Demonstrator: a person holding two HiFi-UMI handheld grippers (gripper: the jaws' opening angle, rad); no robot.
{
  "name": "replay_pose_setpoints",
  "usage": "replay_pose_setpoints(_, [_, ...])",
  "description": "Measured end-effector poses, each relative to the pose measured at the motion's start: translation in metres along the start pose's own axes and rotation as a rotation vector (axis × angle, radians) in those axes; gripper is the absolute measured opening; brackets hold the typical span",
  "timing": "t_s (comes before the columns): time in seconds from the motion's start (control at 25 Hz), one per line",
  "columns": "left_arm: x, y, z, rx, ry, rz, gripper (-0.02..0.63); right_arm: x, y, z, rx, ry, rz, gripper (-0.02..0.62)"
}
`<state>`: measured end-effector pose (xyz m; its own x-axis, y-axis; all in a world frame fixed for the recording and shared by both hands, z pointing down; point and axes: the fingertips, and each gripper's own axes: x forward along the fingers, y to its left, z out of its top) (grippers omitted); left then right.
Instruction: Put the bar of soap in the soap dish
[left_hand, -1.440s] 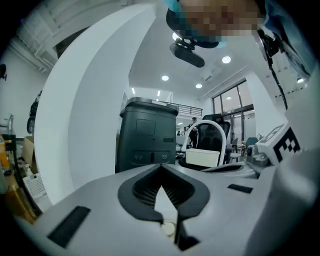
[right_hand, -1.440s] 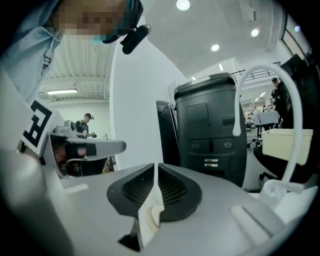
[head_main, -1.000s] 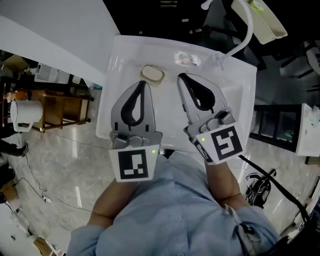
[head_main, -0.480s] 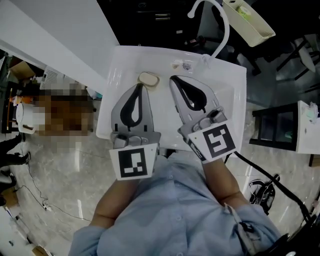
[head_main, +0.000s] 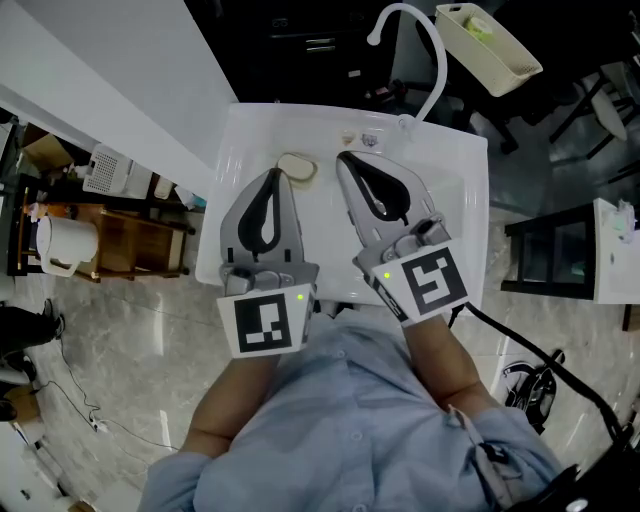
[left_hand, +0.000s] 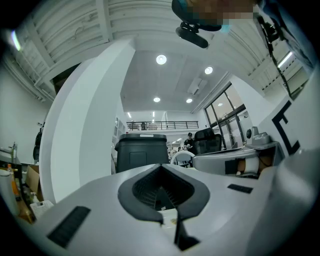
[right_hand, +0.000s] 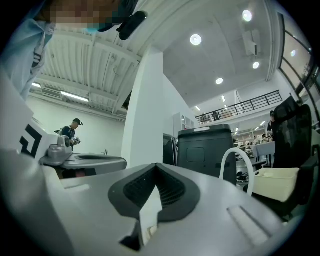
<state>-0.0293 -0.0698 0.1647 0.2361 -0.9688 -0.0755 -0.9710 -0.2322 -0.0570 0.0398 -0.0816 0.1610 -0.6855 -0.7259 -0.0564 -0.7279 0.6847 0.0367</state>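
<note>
The bar of soap (head_main: 297, 168) is seen just beyond the tip of the left gripper (head_main: 279, 176), outside its jaws. Those jaws and the jaws of the right gripper (head_main: 346, 160) are pressed together.

The head camera is looking steeply down from behind the left gripper (head_main: 281, 171) and right gripper (head_main: 343, 158). Their 2 cameras are facing level, close along the jaws, sharing the dark bin (left_hand: 141, 150) beyond.

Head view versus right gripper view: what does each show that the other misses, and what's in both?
Head view only: the beige oval bar of soap on the white sink, just past the tip of the left gripper. Right gripper view only: a tall dark grey bin and a white pillar. Both: the white curved faucet, the cream rectangular tray, the left gripper and the right gripper, both shut.
</note>
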Motion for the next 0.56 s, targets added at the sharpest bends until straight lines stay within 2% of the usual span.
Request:
replay_pose_setpoints(0.36, [0.003,0.008,-0.003,0.002,0.007,0.002,0.006,0.008,0.001,-0.004,-0.01,0.002,0.005,0.0])
replay_pose_setpoints(0.56, [0.005,0.014,-0.007,-0.005,0.01,0.012,0.006,0.014,0.003,-0.007,0.019,0.008,0.006,0.0])
